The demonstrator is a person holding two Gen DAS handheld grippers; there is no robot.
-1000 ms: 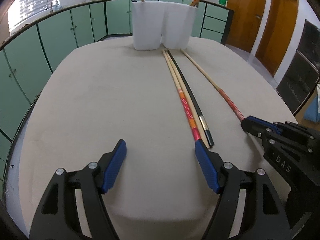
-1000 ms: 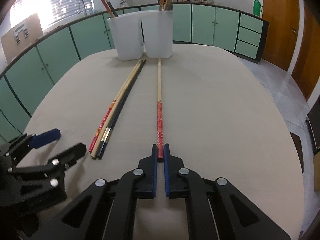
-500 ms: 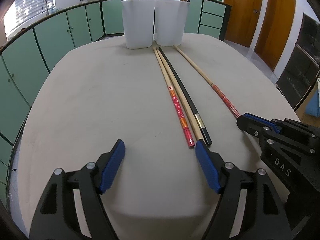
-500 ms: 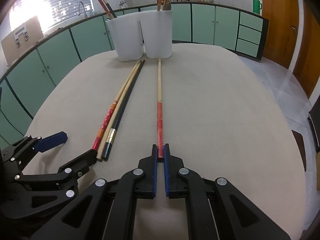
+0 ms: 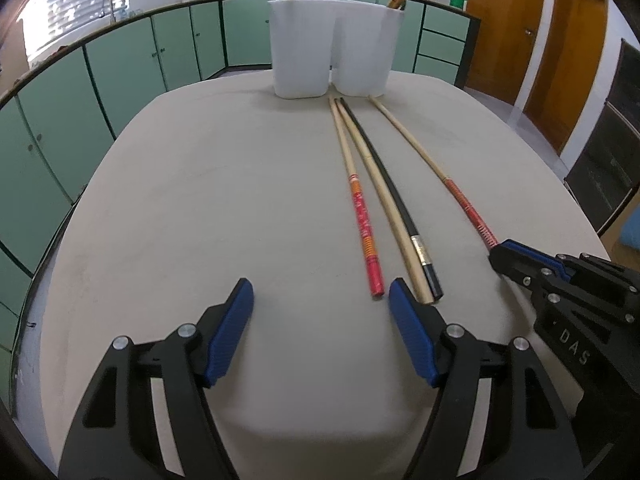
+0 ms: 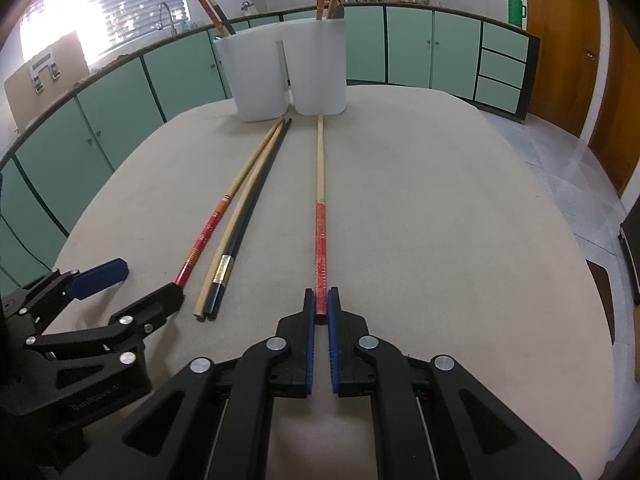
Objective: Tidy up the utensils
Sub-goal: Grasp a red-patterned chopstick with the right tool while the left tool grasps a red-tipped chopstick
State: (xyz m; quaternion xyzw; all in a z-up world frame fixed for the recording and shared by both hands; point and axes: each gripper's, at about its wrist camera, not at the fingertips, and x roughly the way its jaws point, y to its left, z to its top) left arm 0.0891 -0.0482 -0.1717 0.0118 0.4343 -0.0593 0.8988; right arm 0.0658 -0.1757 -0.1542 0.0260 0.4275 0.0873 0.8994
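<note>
- Left wrist view: my left gripper (image 5: 320,300) stands with jaws wide and nothing between them, above the table (image 5: 200,200). Three chopsticks (image 5: 384,216) lie together just ahead of its right finger. The white holder (image 5: 332,52) stands at the far edge.
- Right wrist view: my right gripper (image 6: 319,310) has jaws narrow, clamped on the red end of a single chopstick (image 6: 320,200) lying on the table, its tip just short of the holder.
</note>
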